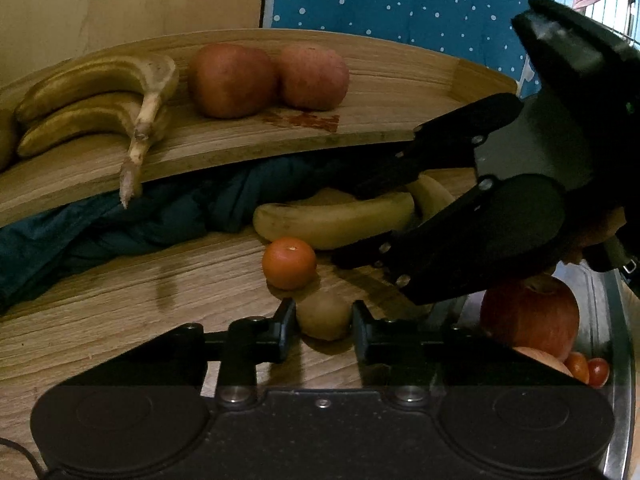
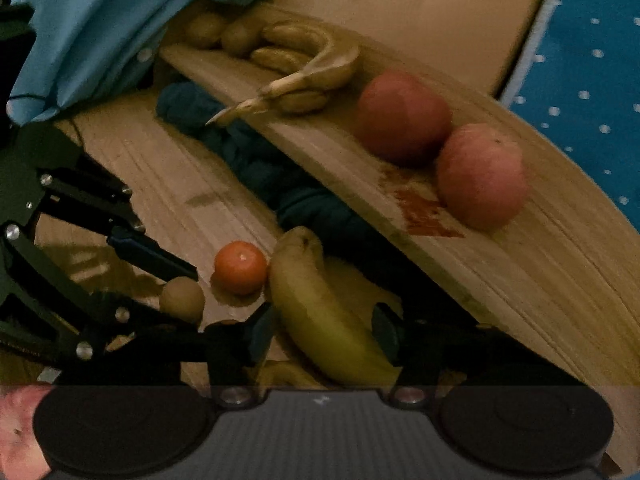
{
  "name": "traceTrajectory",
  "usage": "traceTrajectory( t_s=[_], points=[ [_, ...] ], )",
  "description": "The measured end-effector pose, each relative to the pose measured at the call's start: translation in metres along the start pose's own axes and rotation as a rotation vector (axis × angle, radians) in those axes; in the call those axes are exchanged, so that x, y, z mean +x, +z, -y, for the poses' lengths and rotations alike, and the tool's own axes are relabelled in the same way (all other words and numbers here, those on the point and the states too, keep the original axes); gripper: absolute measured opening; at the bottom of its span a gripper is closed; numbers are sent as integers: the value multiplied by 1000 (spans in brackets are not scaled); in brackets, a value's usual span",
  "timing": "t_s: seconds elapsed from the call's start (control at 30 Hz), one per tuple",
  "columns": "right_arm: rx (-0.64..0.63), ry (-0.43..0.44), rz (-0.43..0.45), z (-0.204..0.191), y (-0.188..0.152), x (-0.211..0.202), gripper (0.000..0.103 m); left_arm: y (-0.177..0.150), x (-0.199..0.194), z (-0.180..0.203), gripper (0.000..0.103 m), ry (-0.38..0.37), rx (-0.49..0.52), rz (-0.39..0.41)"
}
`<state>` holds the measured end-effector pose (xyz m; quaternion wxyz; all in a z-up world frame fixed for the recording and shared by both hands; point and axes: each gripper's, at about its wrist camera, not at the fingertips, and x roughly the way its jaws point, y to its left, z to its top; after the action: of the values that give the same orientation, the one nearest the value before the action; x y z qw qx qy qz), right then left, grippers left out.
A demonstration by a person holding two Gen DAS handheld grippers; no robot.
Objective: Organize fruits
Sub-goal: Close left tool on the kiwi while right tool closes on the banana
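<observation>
Kiwi (image 1: pixel 325 314), small, brown: sits on the wooden tabletop (image 1: pixel 120 300) between the fingers of the left gripper (image 1: pixel 324 330), which are narrowed to about its width; whether the pads actually press it cannot be told. Judged light, slightly soft, fuzzy enough not to slip; best taken across its middle with modest pressure.

Banana (image 2: pixel 320 312), large, yellow: lies lengthwise between the widely parted fingers of the right gripper (image 2: pixel 324 334), neither finger clearly touching. Judged heavier, firm but easily bruised; hold across the thick mid-section, not the stem. A second banana (image 2: pixel 360 280) lies partly beneath it.

Raised wooden board (image 1: pixel 360 128), ahead of and above both grippers: carries a banana bunch (image 1: pixel 92 96) and two red apples (image 1: pixel 232 80) (image 1: pixel 314 76), already grouped by kind. Apples judged heavy, hard, smooth and prone to roll.

Tangerine (image 1: pixel 289 263), just beyond the kiwi: light, yielding skin.

Metal tray (image 1: pixel 624 360), right of the left gripper: holds an apple (image 1: pixel 528 316) and small tomatoes (image 1: pixel 598 372), partly cut off by the gripper body.

Obscured: dark cloth (image 1: pixel 100 228) fills the space under the board; two brownish fruits (image 2: pixel 204 30) at its far end are too blurred to name with certainty.
</observation>
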<state>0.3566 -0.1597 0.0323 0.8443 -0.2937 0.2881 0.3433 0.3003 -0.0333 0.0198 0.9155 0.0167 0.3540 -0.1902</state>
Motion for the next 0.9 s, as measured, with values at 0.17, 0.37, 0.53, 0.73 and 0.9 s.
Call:
traceTrajectory(
  t_s=[0.17,0.37,0.53,0.73,0.9],
  points=[
    [-8,1,14,-2,2,6,53,-1,-2,-1,32,4,-7,4],
    [-35,-22,47,-14,2,4,46,-2,-7,-3,32,11,-21,13],
    [-42,-28,42,-16,5,3,44,-5,-15,-5,32,17,-35,23],
    [-49,2,38,-14,6,2,45,-8,-21,-11,32,29,-56,29],
    [-67,9,26,-15,7,8,49,-9,-24,-10,32,28,-60,36]
  ],
)
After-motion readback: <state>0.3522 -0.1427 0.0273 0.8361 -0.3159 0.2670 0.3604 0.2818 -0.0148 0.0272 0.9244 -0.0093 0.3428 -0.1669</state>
